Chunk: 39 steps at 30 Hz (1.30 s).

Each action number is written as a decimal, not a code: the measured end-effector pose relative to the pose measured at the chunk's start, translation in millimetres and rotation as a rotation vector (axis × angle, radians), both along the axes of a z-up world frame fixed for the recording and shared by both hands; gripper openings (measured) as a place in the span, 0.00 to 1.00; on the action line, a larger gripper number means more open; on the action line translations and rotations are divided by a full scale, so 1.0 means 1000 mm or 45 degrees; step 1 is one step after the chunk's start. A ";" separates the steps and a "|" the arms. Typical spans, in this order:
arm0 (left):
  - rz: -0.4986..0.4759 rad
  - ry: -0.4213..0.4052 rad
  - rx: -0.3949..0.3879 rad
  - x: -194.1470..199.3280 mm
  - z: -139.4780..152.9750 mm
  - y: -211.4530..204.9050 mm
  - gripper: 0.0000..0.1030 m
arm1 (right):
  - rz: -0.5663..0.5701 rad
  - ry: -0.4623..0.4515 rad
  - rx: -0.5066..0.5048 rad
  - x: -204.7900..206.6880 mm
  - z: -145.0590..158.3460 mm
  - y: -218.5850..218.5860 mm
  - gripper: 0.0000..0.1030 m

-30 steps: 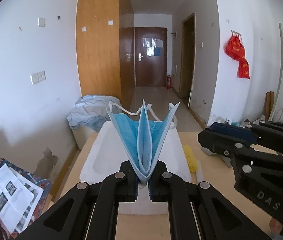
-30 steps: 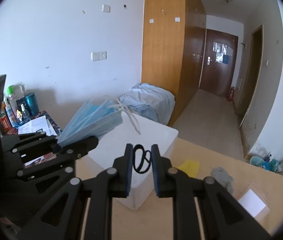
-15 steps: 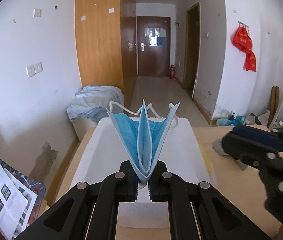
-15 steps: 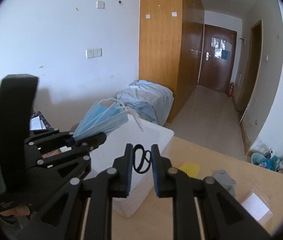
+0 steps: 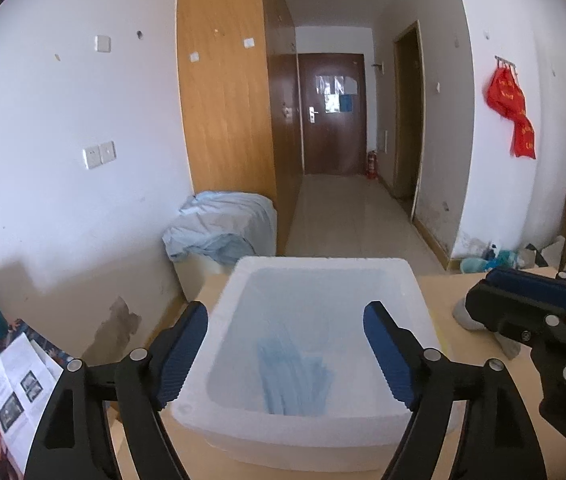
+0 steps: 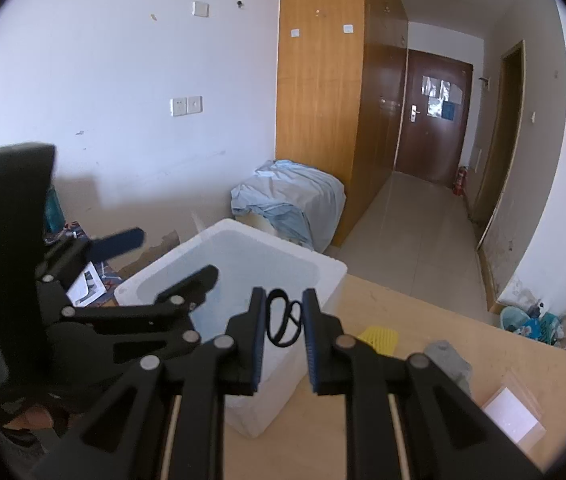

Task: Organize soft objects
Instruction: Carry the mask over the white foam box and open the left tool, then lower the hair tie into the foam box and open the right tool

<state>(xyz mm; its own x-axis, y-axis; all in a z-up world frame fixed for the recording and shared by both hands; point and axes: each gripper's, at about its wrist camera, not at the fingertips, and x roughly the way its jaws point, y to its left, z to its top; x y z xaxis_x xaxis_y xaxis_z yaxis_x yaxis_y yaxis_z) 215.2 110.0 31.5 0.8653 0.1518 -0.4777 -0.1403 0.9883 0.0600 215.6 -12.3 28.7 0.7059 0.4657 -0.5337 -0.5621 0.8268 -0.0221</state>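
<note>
Lying released in box [image 5: 419, 304], mask [image 5: 293, 376].

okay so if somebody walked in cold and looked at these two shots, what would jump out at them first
Probably the white foam box on the wooden table, with blue masks lying in its near part. Next, the left claw, spread wide open above the box. Then the right claw beside the box, nearly closed around a black hair tie, with a yellow item and a grey item on the table beyond it.
</note>
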 end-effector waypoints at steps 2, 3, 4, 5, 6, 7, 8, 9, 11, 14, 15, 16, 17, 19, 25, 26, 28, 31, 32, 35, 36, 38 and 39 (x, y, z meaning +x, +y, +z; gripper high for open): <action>0.027 -0.013 0.002 -0.003 0.002 0.005 0.82 | 0.004 -0.001 -0.006 0.001 0.000 0.003 0.21; 0.042 -0.021 0.000 -0.004 0.002 0.007 0.85 | 0.005 -0.002 -0.007 0.001 0.000 0.004 0.20; 0.053 -0.030 -0.007 -0.007 0.003 0.012 0.88 | 0.006 -0.004 -0.006 0.001 0.000 0.006 0.21; 0.066 -0.037 -0.012 -0.008 0.004 0.014 0.88 | 0.010 -0.005 -0.009 0.002 0.000 0.008 0.20; 0.079 -0.046 -0.014 -0.010 0.005 0.018 0.88 | 0.014 -0.003 -0.012 0.003 -0.001 0.010 0.20; 0.095 -0.055 -0.015 -0.012 0.006 0.022 0.88 | 0.018 0.000 -0.013 0.006 -0.001 0.012 0.20; 0.108 -0.068 -0.020 -0.015 0.008 0.027 0.89 | 0.028 0.006 -0.014 0.008 -0.002 0.014 0.20; 0.117 -0.074 -0.024 -0.015 0.009 0.030 0.91 | 0.033 0.011 -0.018 0.011 -0.003 0.018 0.21; 0.136 -0.081 -0.027 -0.017 0.011 0.035 0.92 | 0.050 0.019 -0.025 0.016 -0.005 0.025 0.20; 0.162 -0.090 -0.024 -0.020 0.011 0.040 0.92 | 0.068 0.038 -0.025 0.024 -0.008 0.035 0.21; 0.165 -0.089 -0.024 -0.021 0.011 0.040 0.92 | 0.074 0.042 -0.030 0.027 -0.009 0.038 0.21; 0.172 -0.088 -0.023 -0.021 0.011 0.042 0.92 | 0.072 0.049 -0.030 0.031 -0.010 0.041 0.21; 0.184 -0.091 -0.028 -0.023 0.011 0.045 0.92 | 0.068 0.055 -0.031 0.033 -0.012 0.042 0.21; 0.195 -0.094 -0.030 -0.025 0.010 0.049 0.92 | 0.075 0.072 -0.032 0.039 -0.016 0.046 0.21; 0.209 -0.090 -0.034 -0.026 0.007 0.055 0.92 | 0.047 0.073 -0.048 0.048 -0.023 0.051 0.27; 0.206 -0.086 -0.034 -0.026 0.006 0.053 0.92 | 0.048 0.074 -0.044 0.048 -0.023 0.051 0.29; 0.204 -0.082 -0.036 -0.027 0.005 0.053 0.92 | 0.040 0.079 -0.040 0.049 -0.024 0.050 0.33; 0.203 -0.081 -0.037 -0.028 0.003 0.054 0.92 | 0.027 0.063 -0.036 0.048 -0.023 0.049 0.58; 0.210 -0.088 -0.041 -0.028 0.003 0.054 0.92 | 0.014 0.042 -0.025 0.046 -0.021 0.046 0.64; 0.214 -0.090 -0.051 -0.030 0.004 0.056 0.92 | 0.012 -0.002 -0.002 0.042 -0.015 0.043 0.80; 0.216 -0.089 -0.049 -0.030 0.004 0.056 0.92 | 0.007 -0.009 -0.003 0.042 -0.014 0.043 0.82; 0.217 -0.078 -0.055 -0.029 0.004 0.057 0.92 | -0.005 -0.006 -0.014 0.044 -0.014 0.043 0.82; 0.212 -0.078 -0.056 -0.030 0.005 0.056 0.92 | 0.000 0.004 -0.012 0.045 -0.014 0.043 0.82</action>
